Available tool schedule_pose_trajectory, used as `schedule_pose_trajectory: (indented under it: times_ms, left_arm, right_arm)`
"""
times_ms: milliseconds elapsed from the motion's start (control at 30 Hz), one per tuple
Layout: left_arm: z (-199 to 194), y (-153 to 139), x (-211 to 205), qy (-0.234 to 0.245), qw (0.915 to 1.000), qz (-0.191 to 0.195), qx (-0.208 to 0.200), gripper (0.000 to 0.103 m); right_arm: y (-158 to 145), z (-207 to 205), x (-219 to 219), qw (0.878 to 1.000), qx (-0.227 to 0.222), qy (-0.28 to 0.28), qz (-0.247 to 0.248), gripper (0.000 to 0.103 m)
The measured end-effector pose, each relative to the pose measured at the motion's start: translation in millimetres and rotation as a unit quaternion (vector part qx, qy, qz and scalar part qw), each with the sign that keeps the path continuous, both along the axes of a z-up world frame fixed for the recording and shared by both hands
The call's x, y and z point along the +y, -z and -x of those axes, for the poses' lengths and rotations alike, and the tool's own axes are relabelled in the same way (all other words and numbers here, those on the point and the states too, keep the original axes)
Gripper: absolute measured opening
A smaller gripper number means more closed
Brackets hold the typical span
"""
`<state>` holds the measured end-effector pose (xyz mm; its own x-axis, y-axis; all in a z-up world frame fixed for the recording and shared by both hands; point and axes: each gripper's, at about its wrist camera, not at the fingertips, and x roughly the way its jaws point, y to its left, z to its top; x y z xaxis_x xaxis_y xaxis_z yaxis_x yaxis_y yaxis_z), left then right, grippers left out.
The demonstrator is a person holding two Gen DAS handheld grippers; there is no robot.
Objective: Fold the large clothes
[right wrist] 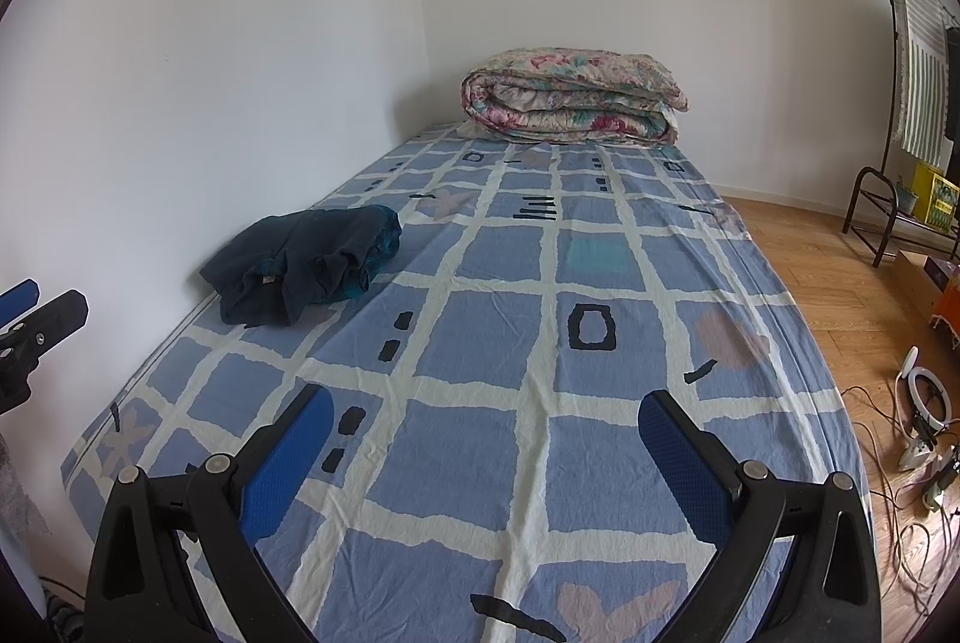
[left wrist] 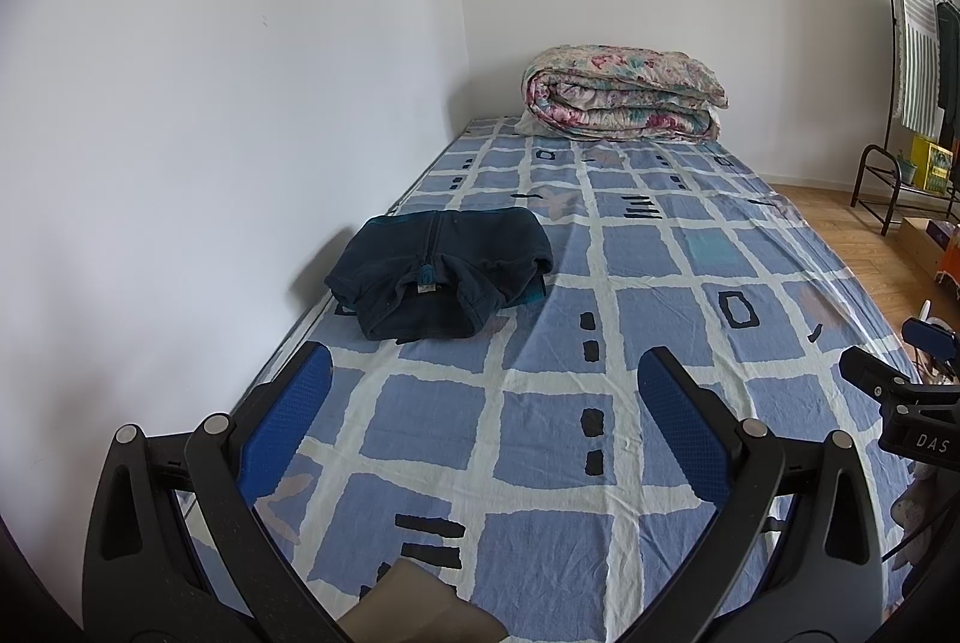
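Hovering spread and empty, left gripper (left wrist: pixel 485 379) and right gripper (right wrist: pixel 486 424), folded dark garment (left wrist: pixel 435 274) on bed (left wrist: pixel 600 283)

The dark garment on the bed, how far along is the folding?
Done: the dark garment lies as a compact folded bundle on the bed sheet near the wall. In hand: nothing; the left hand-held gripper and right hand-held gripper are both open and empty. Left: a tan cloth at the near edge may be next.
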<state>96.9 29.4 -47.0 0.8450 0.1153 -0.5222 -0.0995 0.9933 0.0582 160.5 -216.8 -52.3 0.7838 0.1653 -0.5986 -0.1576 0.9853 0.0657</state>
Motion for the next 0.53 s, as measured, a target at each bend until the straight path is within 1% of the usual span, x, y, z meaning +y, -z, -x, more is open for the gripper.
schedule_pose_trajectory:
  times_ms: [300, 467, 533]
  left_arm:
    - [-0.2, -0.2, 0.3, 0.0, 1.0, 0.0, -0.001, 0.103]
    - [2.9, 2.8, 5.6, -0.001, 0.9998, -0.015, -0.015, 0.103]
    - [2.1, 5.0, 9.6, -0.003, 0.9998, -0.015, -0.014, 0.103]
  right_arm:
    - [-0.3, 0.0, 0.4, 1.0, 0.001, 0.002, -0.001, 0.103]
    - [-0.8, -0.4, -0.4, 1.0, 0.0, 0.0, 0.0, 0.103]
    - [-0.6, -0.3, -0.7, 1.0, 0.0, 0.001, 0.0, 0.103]
